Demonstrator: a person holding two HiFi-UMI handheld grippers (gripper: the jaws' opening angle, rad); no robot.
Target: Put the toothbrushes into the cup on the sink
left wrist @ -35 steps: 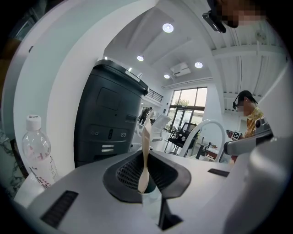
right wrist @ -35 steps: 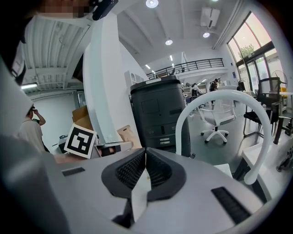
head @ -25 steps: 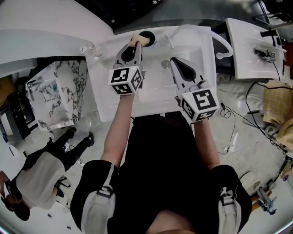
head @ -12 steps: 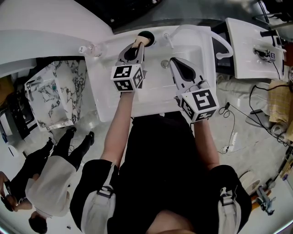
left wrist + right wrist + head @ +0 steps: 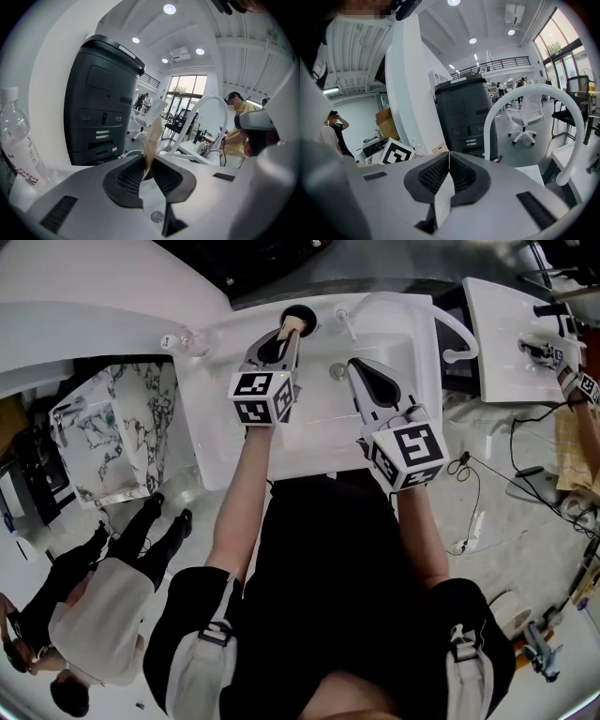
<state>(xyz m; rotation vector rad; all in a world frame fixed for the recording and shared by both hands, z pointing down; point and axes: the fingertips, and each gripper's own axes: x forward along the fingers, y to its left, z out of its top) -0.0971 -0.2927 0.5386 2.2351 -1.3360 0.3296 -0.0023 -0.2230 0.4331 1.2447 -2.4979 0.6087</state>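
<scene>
**One toothbrush being pinched at the cup**

Two grippers, one toothbrush and one cup are being shown. The tan toothbrush (image 5: 292, 325) is being pinched by the left gripper (image 5: 286, 335), jaws clamped on its shaft. Its far end is being held at the mouth of the black cup (image 5: 304, 312) on the back rim of the sink (image 5: 314, 432). Whether the end is inside the cup cannot be told.

The right gripper (image 5: 353, 365) is being held over the basin, jaws pressed together on nothing.

One clear bottle (image 5: 181, 339) is being seen at the sink's back left corner. One curved white faucet (image 5: 469, 334) is being seen at its right.

The sink is white and glossy, and a second white sink (image 5: 511, 329) is being seen further right. The floor (image 5: 506, 549) is pale. A person in a white top (image 5: 89, 610) is being seen at lower left. A dark grey machine (image 5: 101, 98), round ceiling lights and tall windows are being shown behind the sink.
</scene>
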